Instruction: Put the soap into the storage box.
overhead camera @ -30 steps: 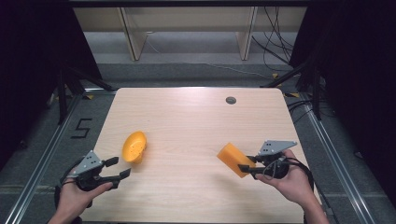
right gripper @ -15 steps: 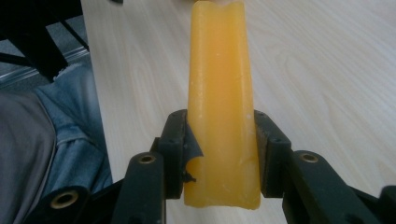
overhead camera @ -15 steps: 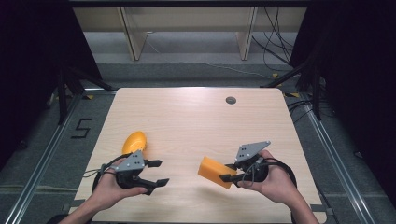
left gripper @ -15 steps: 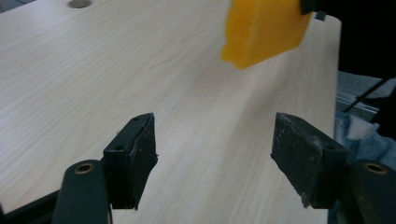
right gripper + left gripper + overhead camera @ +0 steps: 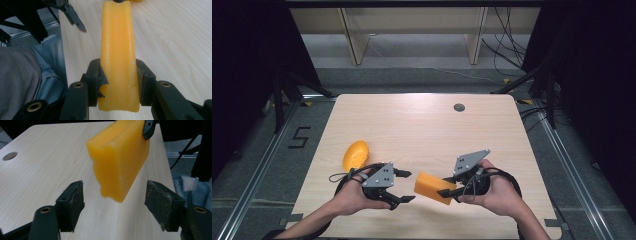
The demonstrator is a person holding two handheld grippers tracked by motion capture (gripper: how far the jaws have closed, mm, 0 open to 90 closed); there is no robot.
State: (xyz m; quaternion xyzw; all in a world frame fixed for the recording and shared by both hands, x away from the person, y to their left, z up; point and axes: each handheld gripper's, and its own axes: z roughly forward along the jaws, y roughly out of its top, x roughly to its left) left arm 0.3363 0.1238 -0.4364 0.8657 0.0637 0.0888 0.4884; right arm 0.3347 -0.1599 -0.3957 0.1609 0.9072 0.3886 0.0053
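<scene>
My right gripper point(image 5: 446, 190) is shut on one end of an orange block point(image 5: 431, 187) and holds it just above the table's front middle. In the right gripper view both pads clamp the block point(image 5: 118, 50), which reaches away from the gripper point(image 5: 118, 82). My left gripper point(image 5: 408, 186) stands open right beside the block's free end. In the left gripper view the block point(image 5: 120, 160) hangs between and just beyond the spread gripper point(image 5: 115, 207), touching neither pad. A rounded orange-yellow piece point(image 5: 355, 154) lies on the table behind the left hand.
The wooden table point(image 5: 422, 130) has a round cable hole point(image 5: 459, 107) at the back right. Both hands are near its front edge. Dark frames and cables stand on the floor around the table. The person's jeans point(image 5: 50, 65) are below the edge.
My left gripper has moved right, away from the rounded piece, up to the block. My right gripper has carried the block left toward it. The rounded piece stays on the table.
</scene>
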